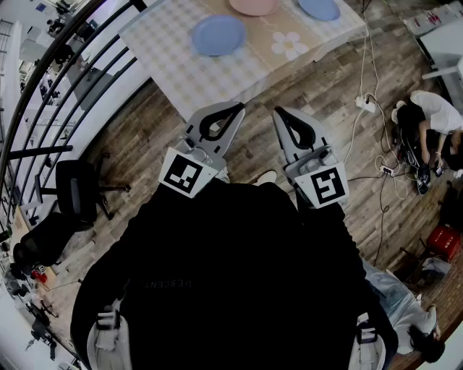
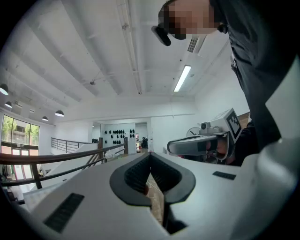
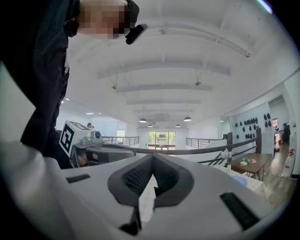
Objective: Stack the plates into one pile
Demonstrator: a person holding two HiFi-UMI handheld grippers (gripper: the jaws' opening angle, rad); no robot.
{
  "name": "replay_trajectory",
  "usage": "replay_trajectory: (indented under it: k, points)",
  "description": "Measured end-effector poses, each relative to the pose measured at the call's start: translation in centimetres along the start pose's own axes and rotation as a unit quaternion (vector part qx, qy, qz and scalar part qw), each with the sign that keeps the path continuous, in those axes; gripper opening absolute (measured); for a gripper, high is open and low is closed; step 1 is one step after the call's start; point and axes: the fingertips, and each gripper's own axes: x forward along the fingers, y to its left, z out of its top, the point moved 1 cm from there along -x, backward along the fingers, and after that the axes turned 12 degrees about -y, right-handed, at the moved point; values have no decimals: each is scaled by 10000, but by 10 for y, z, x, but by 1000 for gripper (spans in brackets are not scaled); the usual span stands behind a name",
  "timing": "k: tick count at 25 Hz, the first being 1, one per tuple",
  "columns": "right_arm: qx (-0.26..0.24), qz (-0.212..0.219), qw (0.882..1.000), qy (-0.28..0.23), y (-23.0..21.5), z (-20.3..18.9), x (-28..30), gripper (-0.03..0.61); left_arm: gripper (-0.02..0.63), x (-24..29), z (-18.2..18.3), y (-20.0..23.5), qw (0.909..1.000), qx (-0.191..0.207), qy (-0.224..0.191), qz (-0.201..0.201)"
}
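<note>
Blue plate, pink plate, well beyond L hand-held gripper, R hand-held gripper, both closed empty

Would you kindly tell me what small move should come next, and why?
Probably bring the left gripper toward the nearest round blue plate and open its jaws: it and the right gripper hang shut and empty, short of the checkered table.

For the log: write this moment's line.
left gripper: shut, empty | right gripper: shut, empty | near blue plate, pink plate, far blue plate: apart on table
</note>
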Motion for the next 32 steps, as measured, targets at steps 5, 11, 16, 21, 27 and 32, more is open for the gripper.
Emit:
replay_trajectory:
  k: [5, 11, 16, 21, 27, 32]
  points:
    - [64, -34, 10000, -22, -6, -4, -1, -6, 14, 3, -5, 1, 10000, -53, 17, 6]
    - [271, -38, 9996, -52, -9, -7, -12, -5, 14, 6, -8, -6, 9999, -75, 69, -13]
    - [328, -33, 9994, -45, -17, -8, -25, -2, 14, 14, -9, -14, 10000, -22, 75, 6]
    - [388, -14, 9992, -78, -30, -7, -38, -2, 14, 28, -11, -26, 10000, -18, 54, 66]
    - [396, 141, 9991, -104, -43, -5, -61, -2, 14, 43, -17, -48, 9998, 23, 155, 158]
    - [320, 329, 9989, -18, -58, -8, -81, 0, 14, 70, -24, -67, 9997, 48, 127, 190]
